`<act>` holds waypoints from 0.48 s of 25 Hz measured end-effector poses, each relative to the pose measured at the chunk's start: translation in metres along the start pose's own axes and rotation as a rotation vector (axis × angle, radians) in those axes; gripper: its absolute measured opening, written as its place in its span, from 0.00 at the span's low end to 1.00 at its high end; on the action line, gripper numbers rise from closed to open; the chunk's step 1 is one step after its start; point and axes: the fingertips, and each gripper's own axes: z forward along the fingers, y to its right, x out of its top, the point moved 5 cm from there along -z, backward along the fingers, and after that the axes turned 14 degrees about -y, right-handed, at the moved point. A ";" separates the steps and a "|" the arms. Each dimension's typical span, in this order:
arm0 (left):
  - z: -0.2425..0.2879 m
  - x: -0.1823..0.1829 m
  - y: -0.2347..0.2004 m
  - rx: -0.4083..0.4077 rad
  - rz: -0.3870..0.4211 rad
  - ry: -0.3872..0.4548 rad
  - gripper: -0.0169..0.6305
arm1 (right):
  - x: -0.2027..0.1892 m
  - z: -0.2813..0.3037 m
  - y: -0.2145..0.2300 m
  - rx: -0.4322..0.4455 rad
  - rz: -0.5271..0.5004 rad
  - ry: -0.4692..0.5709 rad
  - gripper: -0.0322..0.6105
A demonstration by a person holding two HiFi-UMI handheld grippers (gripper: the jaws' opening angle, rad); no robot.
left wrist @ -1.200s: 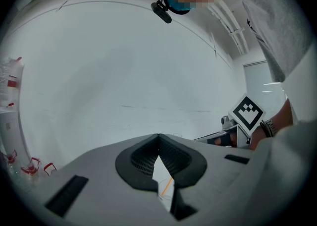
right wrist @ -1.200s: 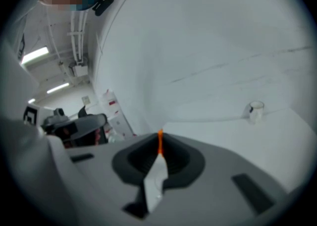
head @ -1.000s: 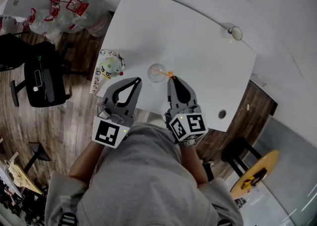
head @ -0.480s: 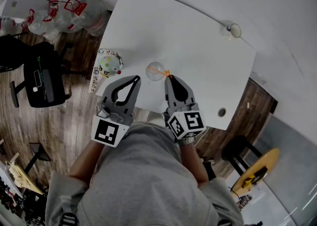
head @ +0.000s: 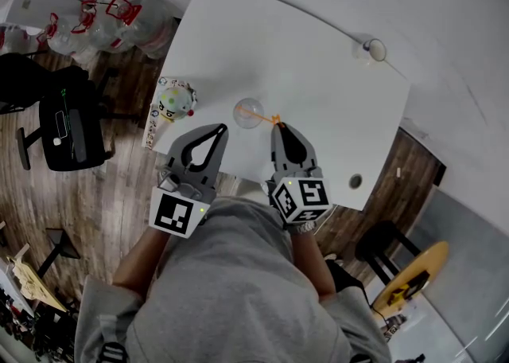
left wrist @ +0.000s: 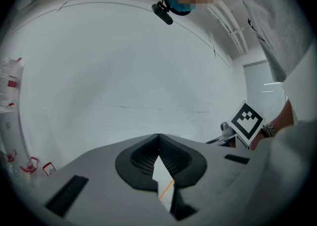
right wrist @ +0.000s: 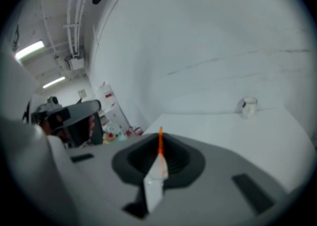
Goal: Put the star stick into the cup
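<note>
A clear cup [head: 249, 112] stands on the white table [head: 318, 75] near its front edge. The thin orange star stick [head: 265, 118] runs from the cup's mouth back to my right gripper [head: 277, 124], which is shut on its near end. In the right gripper view the stick [right wrist: 160, 143] stands up between the closed tips of my right gripper [right wrist: 160, 140]. My left gripper [head: 215, 128] hovers just left of the cup, shut and holding nothing. The left gripper view shows my left gripper [left wrist: 158, 137] with its tips touching, and the orange stick [left wrist: 167, 188] shows through the gap beneath them.
A dotted round toy [head: 176, 103] sits on a printed card at the table's left corner. A small cup [head: 375, 52] stands at the far right edge; the right gripper view shows this small cup [right wrist: 248, 106] too. A black chair [head: 71, 126] and bottles [head: 119, 19] stand on the floor at left.
My right gripper has shifted slightly to the right and toward me with the stick, whose far end stays at the cup. The left gripper has barely moved.
</note>
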 end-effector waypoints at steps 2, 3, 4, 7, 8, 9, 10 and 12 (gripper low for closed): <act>0.000 0.000 0.003 0.000 0.003 -0.004 0.07 | -0.002 -0.002 0.002 -0.007 0.000 -0.004 0.12; 0.000 0.000 0.003 0.000 0.005 -0.003 0.07 | -0.003 -0.003 0.003 -0.009 0.000 -0.005 0.12; -0.001 0.000 0.004 0.001 0.006 -0.001 0.07 | -0.004 -0.003 0.004 -0.009 0.001 -0.006 0.12; -0.002 0.001 0.007 0.004 0.006 0.006 0.07 | -0.008 -0.005 0.005 -0.009 0.004 -0.015 0.12; -0.003 0.001 0.008 0.006 0.002 0.008 0.07 | -0.009 -0.006 0.006 -0.011 0.005 -0.018 0.12; -0.004 0.000 0.009 0.008 0.000 0.007 0.07 | -0.010 -0.006 0.007 -0.014 0.006 -0.020 0.12; -0.005 -0.001 0.010 0.009 0.000 0.005 0.07 | -0.011 -0.007 0.007 -0.017 0.006 -0.022 0.12; -0.006 -0.002 0.013 0.008 0.008 0.002 0.07 | -0.013 -0.008 0.008 -0.022 0.007 -0.026 0.13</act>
